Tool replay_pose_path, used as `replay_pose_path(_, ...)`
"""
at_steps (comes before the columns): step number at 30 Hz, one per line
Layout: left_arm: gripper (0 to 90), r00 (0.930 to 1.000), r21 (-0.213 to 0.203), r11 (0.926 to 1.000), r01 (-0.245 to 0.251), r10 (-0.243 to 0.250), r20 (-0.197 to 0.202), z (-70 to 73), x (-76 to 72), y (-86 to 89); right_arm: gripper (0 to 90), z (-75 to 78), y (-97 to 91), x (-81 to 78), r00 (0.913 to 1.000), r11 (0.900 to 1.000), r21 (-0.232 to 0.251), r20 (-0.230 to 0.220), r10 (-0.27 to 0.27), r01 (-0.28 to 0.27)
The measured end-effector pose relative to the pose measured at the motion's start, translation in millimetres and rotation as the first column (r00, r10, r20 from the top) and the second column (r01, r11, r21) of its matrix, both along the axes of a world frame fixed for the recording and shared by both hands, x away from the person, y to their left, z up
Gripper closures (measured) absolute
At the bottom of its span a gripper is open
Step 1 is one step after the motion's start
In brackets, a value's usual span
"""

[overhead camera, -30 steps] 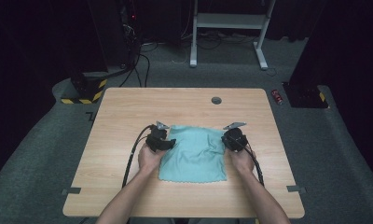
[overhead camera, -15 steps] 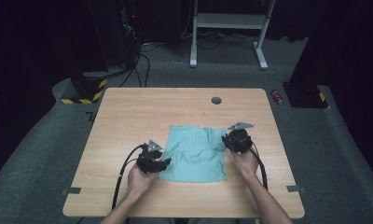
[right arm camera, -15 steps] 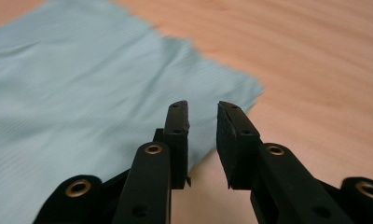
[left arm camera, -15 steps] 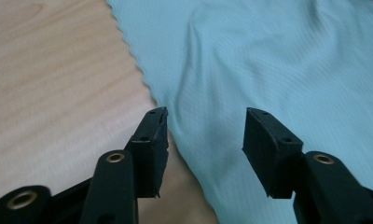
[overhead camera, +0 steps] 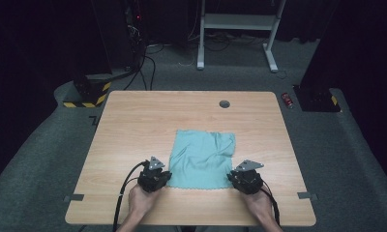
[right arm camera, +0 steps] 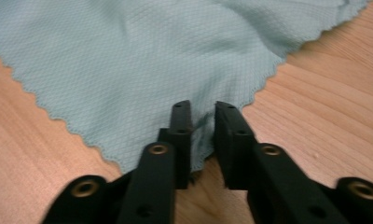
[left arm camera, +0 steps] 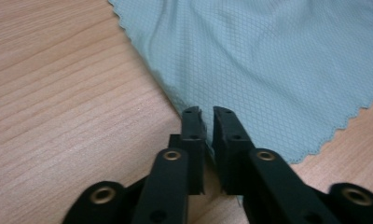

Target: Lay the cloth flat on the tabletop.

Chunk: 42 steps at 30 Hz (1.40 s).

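A teal cloth (overhead camera: pixel 203 157) lies spread flat on the wooden table (overhead camera: pixel 133 125). My left gripper (overhead camera: pixel 168 178) sits at its near left corner. In the left gripper view the jaws (left arm camera: pixel 207 112) have just been closing and now pinch that scalloped corner (left arm camera: pixel 268 70), with only a thin slit between them. My right gripper (overhead camera: pixel 231 180) is at the near right corner. In the right gripper view its jaws (right arm camera: pixel 201 108) have just been closing but still stand a little apart. A pucker of the cloth (right arm camera: pixel 128 60) lies between them.
A round cable hole (overhead camera: pixel 224 104) sits near the table's far edge. Grey tape tabs (overhead camera: pixel 73 198) mark the near corners. On the floor beyond are cables, a white desk frame (overhead camera: pixel 240 21) and a small red object (overhead camera: pixel 288 100).
Both hands have drawn back from the cloth's far corners to its near corners, the left first and then the right. The left jaws have closed. The cloth itself has not shifted.
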<state>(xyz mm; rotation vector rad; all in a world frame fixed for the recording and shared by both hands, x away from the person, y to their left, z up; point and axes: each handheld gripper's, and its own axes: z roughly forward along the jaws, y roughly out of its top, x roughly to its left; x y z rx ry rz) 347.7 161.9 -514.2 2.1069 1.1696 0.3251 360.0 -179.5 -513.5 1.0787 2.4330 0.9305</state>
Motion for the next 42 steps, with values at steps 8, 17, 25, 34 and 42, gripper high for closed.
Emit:
replay_pose_path(8,90.0,0.9991,-0.040,0.9992,0.008,-0.010,-0.040,0.8,-1.7,3.9,89.4,2.5,2.0,-9.7,0.9998,0.9991,-0.038,0.002,0.022,-0.022)
replay_pose_path(17,90.0,0.9961,-0.064,0.9963,0.057,-0.061,-0.064,6.5,-17.9,0.0,89.3,13.0,-6.1,-21.3,0.9998,0.9980,-0.061,0.011,0.016,-0.015)
replay_pose_path(25,89.9,0.9936,-0.041,0.9958,0.082,-0.085,-0.075,3.5,-28.2,-0.9,89.0,5.7,-9.2,-31.6,0.9995,0.9973,-0.067,-0.013,0.030,-0.030)
replay_pose_path(34,67.7,0.9986,-0.014,0.9990,0.042,-0.042,-0.033,7.0,-32.6,8.1,75.9,9.6,-17.8,-45.6,0.9992,0.9997,-0.009,0.031,0.025,-0.025)
replay_pose_path(42,57.1,0.9969,-0.090,0.9929,-0.077,0.075,-0.023,10.3,40.7,16.1,68.1,13.5,31.4,-42.6,0.9903,0.9876,0.082,0.046,0.131,-0.134)
